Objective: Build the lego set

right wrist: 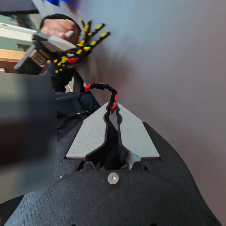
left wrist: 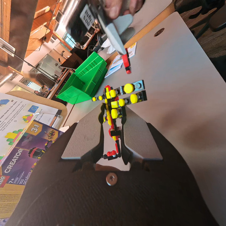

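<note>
Above the grey counter [left wrist: 171, 61], the left hand-held gripper [left wrist: 111, 108] pinches the black, red and yellow lego model [left wrist: 115, 107] by its body. Just beyond the model, the right hand-held gripper [right wrist: 113, 105] clamps a red-and-black jointed chain [right wrist: 105, 89] by its end, clear of the model.

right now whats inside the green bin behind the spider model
The green bin lies tipped behind the spider model, its opening facing away, so only its ribbed outer walls show. Whether anything is inside cannot be seen.
</note>
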Demonstrator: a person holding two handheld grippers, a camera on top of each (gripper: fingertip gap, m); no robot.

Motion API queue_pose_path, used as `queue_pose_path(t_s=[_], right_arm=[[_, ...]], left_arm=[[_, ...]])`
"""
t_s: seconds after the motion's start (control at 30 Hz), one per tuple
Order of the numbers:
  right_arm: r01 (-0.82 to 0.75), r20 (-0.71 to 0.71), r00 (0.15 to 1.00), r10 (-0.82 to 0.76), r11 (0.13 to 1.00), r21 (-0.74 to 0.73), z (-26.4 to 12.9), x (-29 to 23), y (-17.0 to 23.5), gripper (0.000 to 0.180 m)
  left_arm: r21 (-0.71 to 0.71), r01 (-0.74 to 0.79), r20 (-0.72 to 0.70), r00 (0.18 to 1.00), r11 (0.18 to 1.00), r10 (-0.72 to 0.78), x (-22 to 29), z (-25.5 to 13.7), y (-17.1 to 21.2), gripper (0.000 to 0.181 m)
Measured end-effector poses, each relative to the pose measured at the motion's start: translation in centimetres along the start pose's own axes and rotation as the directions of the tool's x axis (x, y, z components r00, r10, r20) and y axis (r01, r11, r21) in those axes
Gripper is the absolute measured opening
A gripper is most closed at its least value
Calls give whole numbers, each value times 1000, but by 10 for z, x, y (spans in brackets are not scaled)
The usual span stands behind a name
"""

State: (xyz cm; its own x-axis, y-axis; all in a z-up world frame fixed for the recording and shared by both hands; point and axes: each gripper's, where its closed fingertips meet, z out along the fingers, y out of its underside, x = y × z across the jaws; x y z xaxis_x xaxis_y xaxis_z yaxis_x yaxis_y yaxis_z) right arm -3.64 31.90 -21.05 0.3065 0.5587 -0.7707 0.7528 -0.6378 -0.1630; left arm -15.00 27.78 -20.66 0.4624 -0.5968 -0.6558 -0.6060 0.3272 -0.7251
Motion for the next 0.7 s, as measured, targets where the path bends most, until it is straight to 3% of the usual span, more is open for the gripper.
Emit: queue_pose_path(t_s=[0.13, 0.27, 0.4, 0.7], right_arm=[[-204, -35, 979, 202, 940, -274, 1, 29, 2, 5], [-255, -190, 964, 187, 854, -453, 9, 43, 3, 5], [-250, -264, 956, 128, 828, -503, 16, 49, 3, 5], [-208, -266, 961, 79, 840, -501, 17, 48, -2, 5]], left_arm=[[-13, -11, -18, 1000, 1000, 10, 4, 1, 3, 22], [-26, -5, -17, 1000, 1000, 4, 4, 2, 7, 22], [-26, 1, -10, 1000, 1000, -1, 1, 1, 8, 22], [-23, -2, -21, 1000, 1000, 2, 4, 1, 7, 22]])
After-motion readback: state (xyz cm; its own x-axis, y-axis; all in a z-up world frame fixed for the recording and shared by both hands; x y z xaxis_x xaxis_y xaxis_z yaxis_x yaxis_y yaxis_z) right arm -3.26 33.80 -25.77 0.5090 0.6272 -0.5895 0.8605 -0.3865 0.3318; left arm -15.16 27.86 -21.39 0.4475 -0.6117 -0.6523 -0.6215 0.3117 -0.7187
